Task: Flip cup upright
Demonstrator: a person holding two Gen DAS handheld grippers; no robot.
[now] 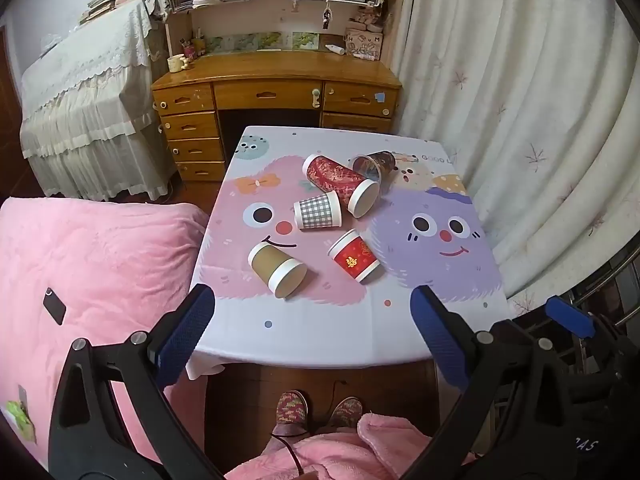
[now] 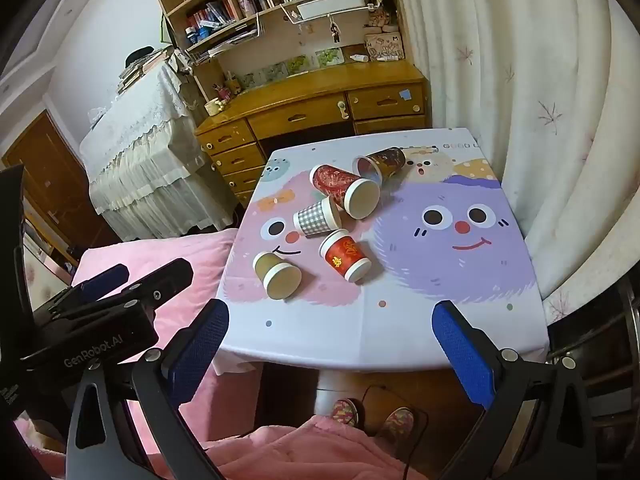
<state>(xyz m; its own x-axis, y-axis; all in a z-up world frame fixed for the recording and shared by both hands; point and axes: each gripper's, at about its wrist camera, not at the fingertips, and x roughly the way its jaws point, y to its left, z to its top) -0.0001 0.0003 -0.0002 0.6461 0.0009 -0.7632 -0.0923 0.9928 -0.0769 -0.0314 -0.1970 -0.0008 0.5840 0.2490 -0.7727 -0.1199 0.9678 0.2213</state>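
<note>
Several cups lie on their sides on the cartoon tablecloth (image 1: 400, 332): a tan cup (image 1: 276, 269) (image 2: 276, 275), a red cup with gold print (image 1: 354, 256) (image 2: 345, 255), a checked cup (image 1: 318, 211) (image 2: 317, 217), a large red patterned cup (image 1: 340, 184) (image 2: 344, 190) and a clear dark cup (image 1: 374, 165) (image 2: 380, 163). My left gripper (image 1: 312, 300) is open and empty, held before the table's near edge. My right gripper (image 2: 330, 312) is open and empty, also short of the near edge.
A wooden desk (image 1: 276, 92) with shelves stands behind the table. A pink blanket (image 1: 88, 272) lies to the left, with a phone (image 1: 55, 307) on it. A curtain (image 1: 520, 120) hangs on the right. Feet in slippers (image 1: 316, 410) are under the table.
</note>
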